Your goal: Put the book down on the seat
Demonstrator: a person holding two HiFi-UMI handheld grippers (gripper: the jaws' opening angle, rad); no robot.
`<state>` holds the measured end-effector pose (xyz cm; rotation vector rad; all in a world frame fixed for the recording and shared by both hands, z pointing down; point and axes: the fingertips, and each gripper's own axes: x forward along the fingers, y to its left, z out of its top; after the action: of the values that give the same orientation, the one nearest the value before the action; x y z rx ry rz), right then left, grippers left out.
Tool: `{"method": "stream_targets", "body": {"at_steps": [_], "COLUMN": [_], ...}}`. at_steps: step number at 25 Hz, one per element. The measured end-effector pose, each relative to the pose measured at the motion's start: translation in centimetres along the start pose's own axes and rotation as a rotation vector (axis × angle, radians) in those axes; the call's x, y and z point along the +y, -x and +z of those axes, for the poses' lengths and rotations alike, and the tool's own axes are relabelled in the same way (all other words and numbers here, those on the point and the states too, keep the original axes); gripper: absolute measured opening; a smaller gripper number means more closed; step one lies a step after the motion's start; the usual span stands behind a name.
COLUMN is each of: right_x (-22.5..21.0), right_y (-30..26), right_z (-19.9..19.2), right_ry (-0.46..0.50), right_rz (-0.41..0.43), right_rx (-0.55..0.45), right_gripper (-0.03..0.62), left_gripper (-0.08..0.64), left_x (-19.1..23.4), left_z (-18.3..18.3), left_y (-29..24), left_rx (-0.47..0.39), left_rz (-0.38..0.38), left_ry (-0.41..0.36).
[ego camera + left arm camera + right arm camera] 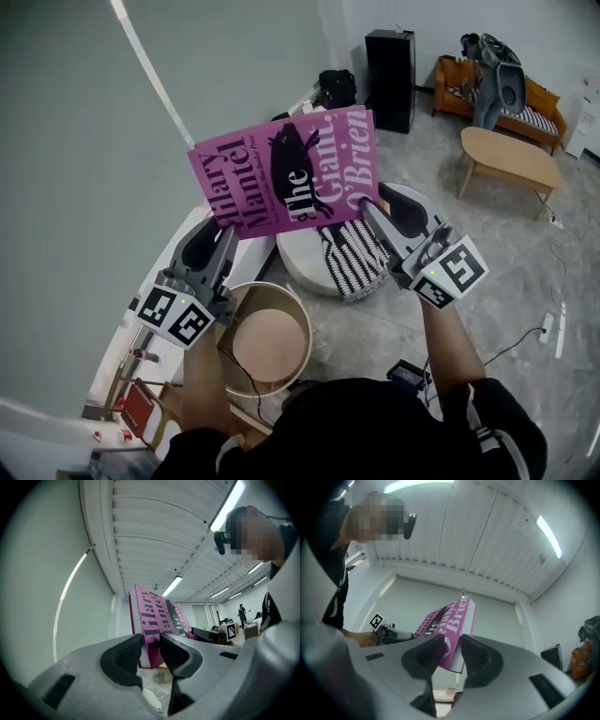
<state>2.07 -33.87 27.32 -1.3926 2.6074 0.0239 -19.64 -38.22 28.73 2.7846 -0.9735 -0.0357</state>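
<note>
The magenta paperback book is held up over the round white cushioned seat, apparently clear of it, though the steep head view leaves the gap uncertain. The left gripper pinches the book's corner beyond the seat's left edge. The right gripper pinches the corner above the seat, both jaw pairs narrow on the book.
</note>
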Motion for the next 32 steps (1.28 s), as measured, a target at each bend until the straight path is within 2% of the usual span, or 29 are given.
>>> {"method": "stream_targets", "body": {"at_steps": [2, 5, 7, 10, 17, 32], "right_x": [-0.4, -0.2, -0.3, -0.3, 0.5, 1.4], "right_y": [0.5, -2.5, -2.1, -0.8, -0.6, 0.1], "right_z": [-0.2, -0.6, -0.5, -0.1, 0.1, 1.3], "right_ry": [-0.005, -0.035, -0.043, -0.043, -0.013, 0.042], "right_rz": [0.013, 0.122, 0.141, 0.099, -0.004, -0.147], "right_rx": [-0.019, -0.139, -0.149, -0.113, -0.083, 0.033], "right_gripper": [0.126, 0.124, 0.124, 0.124, 0.123, 0.121], "left_gripper": [0.135, 0.135, 0.134, 0.133, 0.135, 0.134], "left_x": [-0.5, 0.5, -0.3, -1.1, 0.5, 1.3], "left_z": [-0.4, 2.0, 2.2, 1.6, 0.8, 0.0], "left_y": [-0.2, 1.5, 1.8, 1.4, 0.4, -1.0], "left_rx": [0.006, -0.008, -0.008, 0.001, 0.01, 0.008], "left_rz": [0.01, 0.114, 0.135, 0.103, -0.001, -0.149], "left_ry": [-0.005, -0.132, -0.146, -0.106, -0.052, 0.052]}}
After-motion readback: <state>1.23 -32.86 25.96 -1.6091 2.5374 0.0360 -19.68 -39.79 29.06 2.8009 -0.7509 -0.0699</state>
